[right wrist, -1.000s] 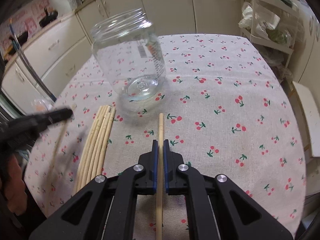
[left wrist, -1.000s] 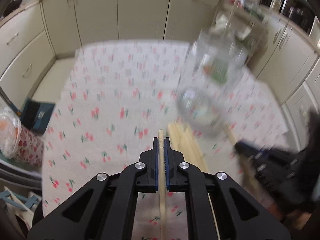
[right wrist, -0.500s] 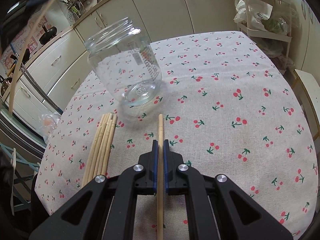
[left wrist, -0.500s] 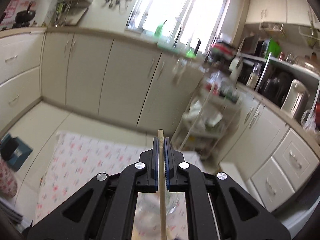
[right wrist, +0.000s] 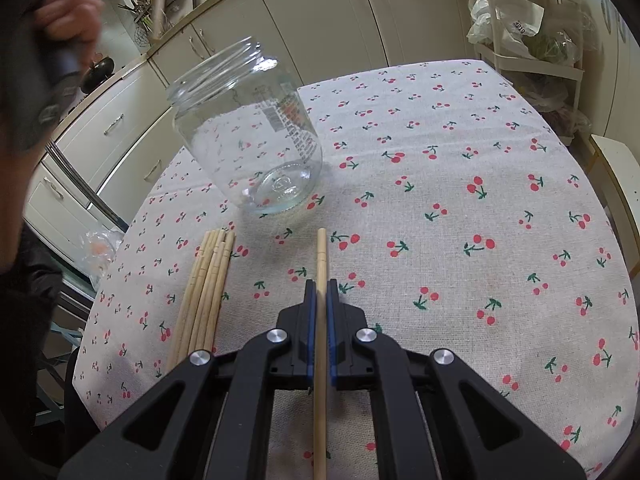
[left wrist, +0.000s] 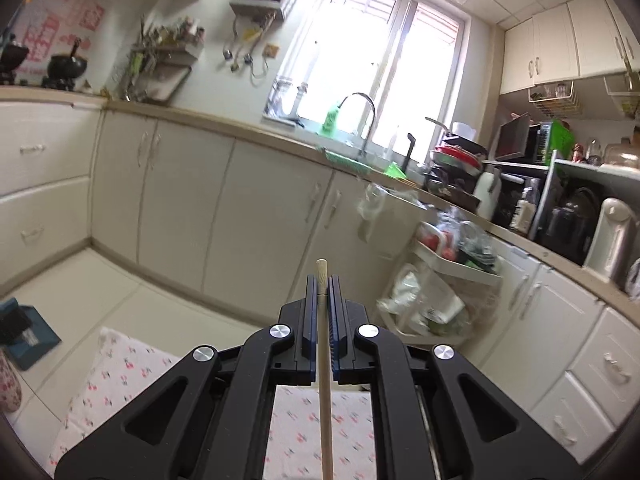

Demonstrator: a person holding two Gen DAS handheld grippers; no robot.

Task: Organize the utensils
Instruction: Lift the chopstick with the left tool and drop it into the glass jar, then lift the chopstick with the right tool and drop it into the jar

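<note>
Wooden chopstick sits clamped in the left gripper, jaws closed tight on it, tip poking just past the pads. That gripper is raised and tilted up: its camera shows mostly kitchen cabinets and window, only a strip of the table at the bottom. In the right wrist view the left hand is blurred at the upper left, high above the table, with a pale stick rising from it.

Right gripper is also closed on a second chopstick, held low over the near middle of the table, stick pointing toward the far edge. Cannot tell if that stick touches the cloth.

Glass jar stands upright toward the table's far left, mouth open, nothing inside. Bundle of chopsticks lies flat on the cherry tablecloth near the left edge, just in front of the jar, apart from it and well left of the right gripper's stick.

Step in hand, by my read: sticks picked up, one per gripper, being carried to the jar. No stick is in the jar yet, so the task is early.

Next move likely calls for:
- left gripper brought over the jar mouth, stick tipped near vertical
- lower end inside the rim before the jaws open
- right gripper the same, or wait its turn so the two don't collide
- gentle drop, since the jar is light glass and could tip if the rim is knocked

Bundle remains to be done after.
</note>
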